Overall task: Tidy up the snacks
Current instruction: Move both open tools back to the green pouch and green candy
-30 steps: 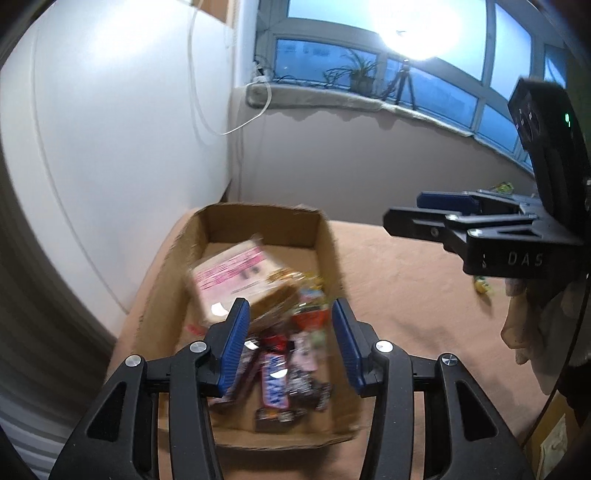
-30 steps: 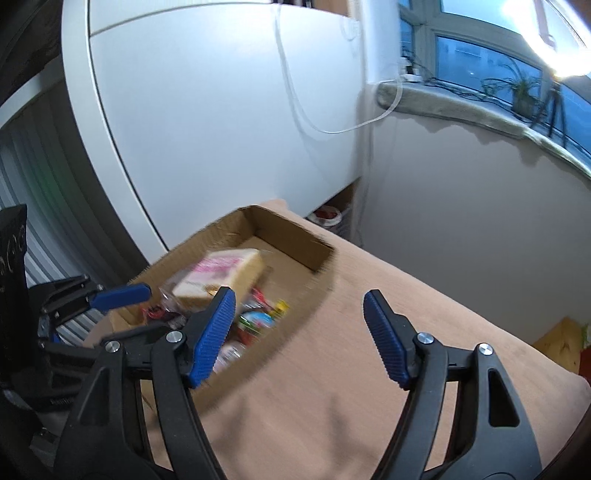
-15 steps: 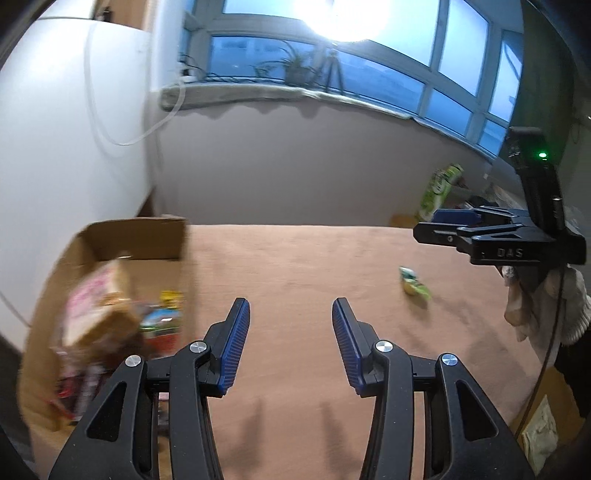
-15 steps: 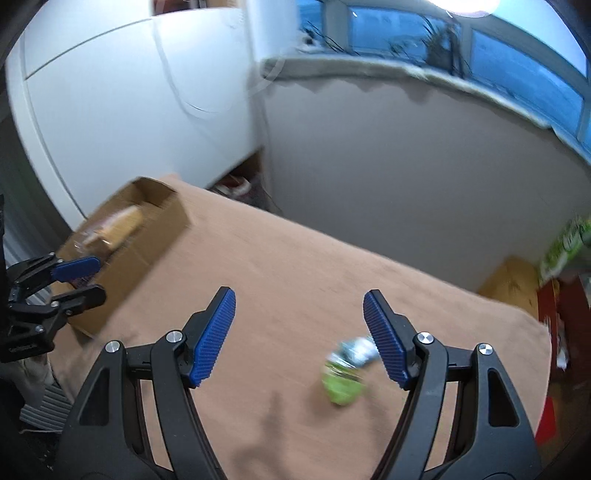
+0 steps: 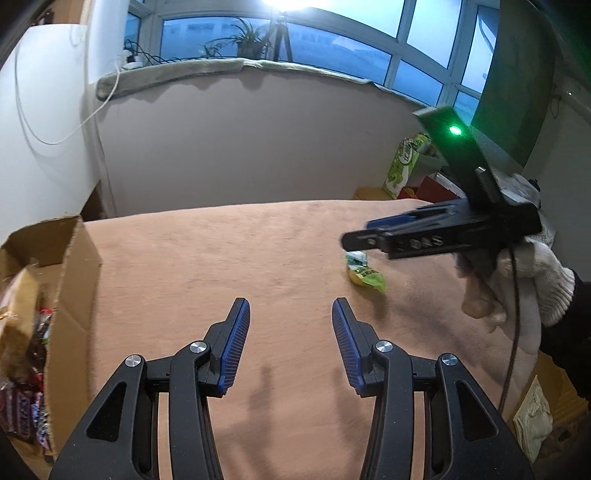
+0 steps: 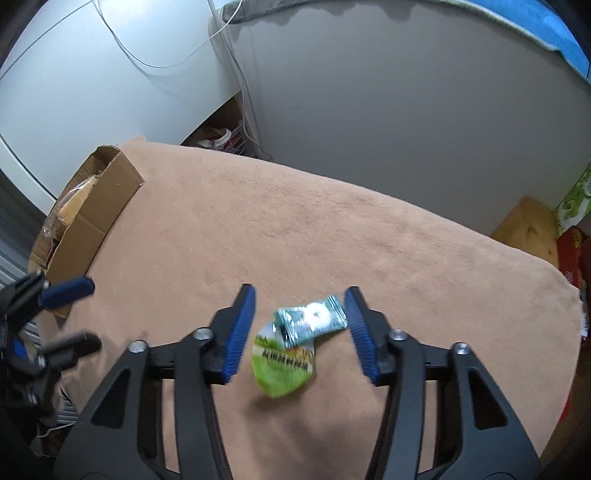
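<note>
The right tool (image 6: 300,325) hangs with fingers apart over two touching snack packets (image 6: 295,339) on the tabletop (image 6: 332,229), the teal one crosswise between them, while the left tool (image 5: 290,345), also apart, sits nearer the cardboard box (image 5: 70,280).

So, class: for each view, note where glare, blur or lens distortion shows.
Left wrist view: lamp glare above the window; the cardboard box smears at the curved edge. Right wrist view: no glare; the green snack packet between the right gripper's fingers is motion-blurred, and the tabletop bows.
</note>
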